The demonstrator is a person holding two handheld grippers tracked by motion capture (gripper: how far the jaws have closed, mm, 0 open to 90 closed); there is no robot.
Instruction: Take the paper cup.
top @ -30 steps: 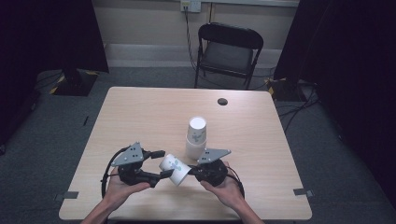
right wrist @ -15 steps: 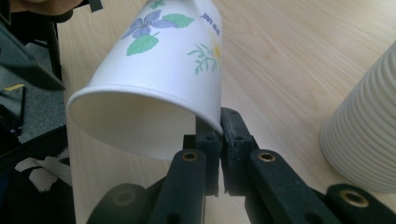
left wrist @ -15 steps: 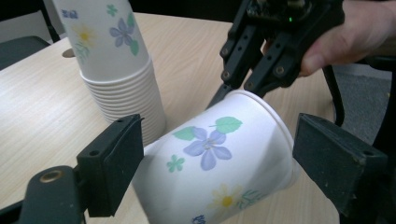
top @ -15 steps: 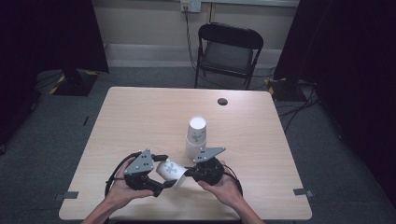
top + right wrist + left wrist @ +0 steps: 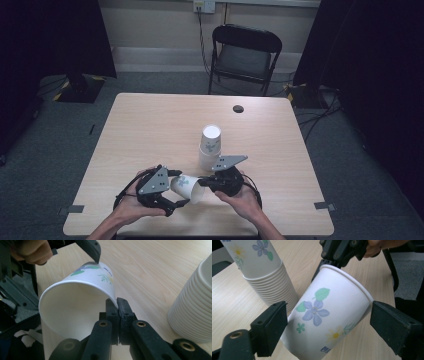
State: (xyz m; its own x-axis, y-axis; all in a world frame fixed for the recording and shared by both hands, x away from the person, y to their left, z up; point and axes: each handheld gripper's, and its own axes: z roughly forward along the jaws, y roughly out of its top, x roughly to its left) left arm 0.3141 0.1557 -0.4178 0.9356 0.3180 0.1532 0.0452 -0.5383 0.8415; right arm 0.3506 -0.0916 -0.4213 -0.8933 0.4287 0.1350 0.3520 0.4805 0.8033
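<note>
From above, both hands meet at the near edge of the table (image 5: 150, 125), and a loose cup (image 5: 187, 186) lies tilted on its side between the left gripper (image 5: 175, 200) and the right gripper (image 5: 202, 184). Just behind them stands the stack (image 5: 210, 147) of cups, upright.

On the left gripper view, the cup (image 5: 324, 317) sits between the jaws, which have just been opening; both pads stand clear of its flowered wall, so it's released here. The stack (image 5: 262, 272) is just beside it, upper left.

On the right gripper view, the jaws are clamped on the cup's rim (image 5: 113, 301), one inside, one outside. The stack (image 5: 193, 310) stands at the right.
</note>
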